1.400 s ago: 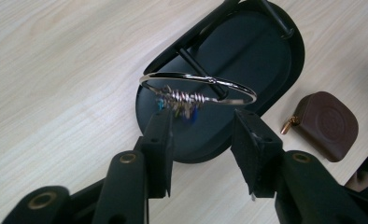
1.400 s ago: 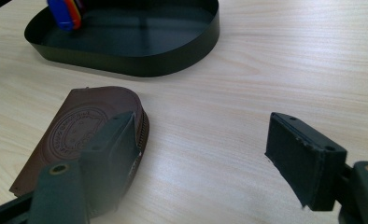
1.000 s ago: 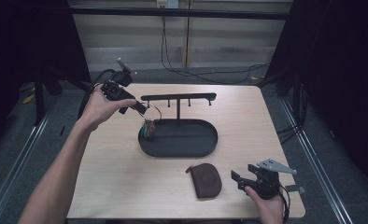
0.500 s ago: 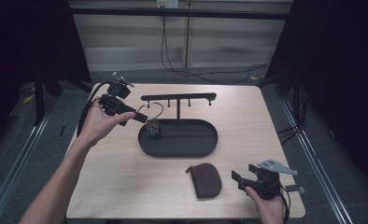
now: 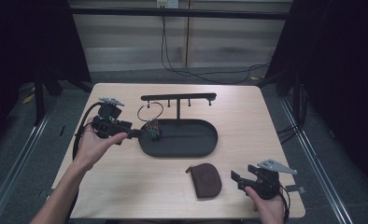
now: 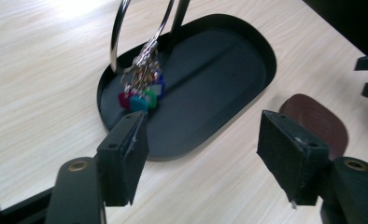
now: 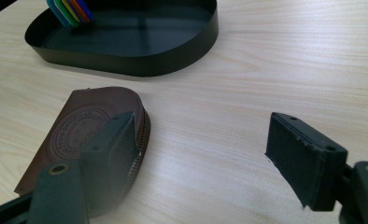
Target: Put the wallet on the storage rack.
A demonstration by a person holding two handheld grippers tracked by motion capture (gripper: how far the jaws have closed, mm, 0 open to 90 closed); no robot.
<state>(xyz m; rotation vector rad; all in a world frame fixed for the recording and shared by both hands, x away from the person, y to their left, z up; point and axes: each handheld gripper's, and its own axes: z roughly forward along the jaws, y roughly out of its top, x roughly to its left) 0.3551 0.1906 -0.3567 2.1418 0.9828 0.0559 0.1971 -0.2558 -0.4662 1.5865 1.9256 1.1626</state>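
A bunch of coloured key tags (image 5: 153, 130) on a large metal ring (image 5: 150, 111) rests at the left end of the black oval tray (image 5: 191, 140). The ring reaches up to the left peg of the T-shaped stand (image 5: 178, 97). My left gripper (image 5: 136, 134) sits just left of the tray and points at the tags (image 6: 142, 95). Its jaws have just been opening and nothing is between them (image 6: 203, 140). A brown leather pouch (image 5: 207, 179) lies flat in front of the tray. My right gripper (image 5: 237, 179) stands open right of the pouch (image 7: 84, 126), holding nothing (image 7: 203, 140).
The tray's wall (image 7: 126, 63) stands beyond the pouch, with the tags (image 7: 70, 10) at its far left. Bare light wood (image 5: 247, 116) surrounds the tray. The table's front edge is close under my right hand (image 5: 266, 207). Dark floor and rails flank the table.
My left gripper has come down and back from beside the stand's left end to the tray's left rim, with its jaws wider apart. The right gripper has stayed put.
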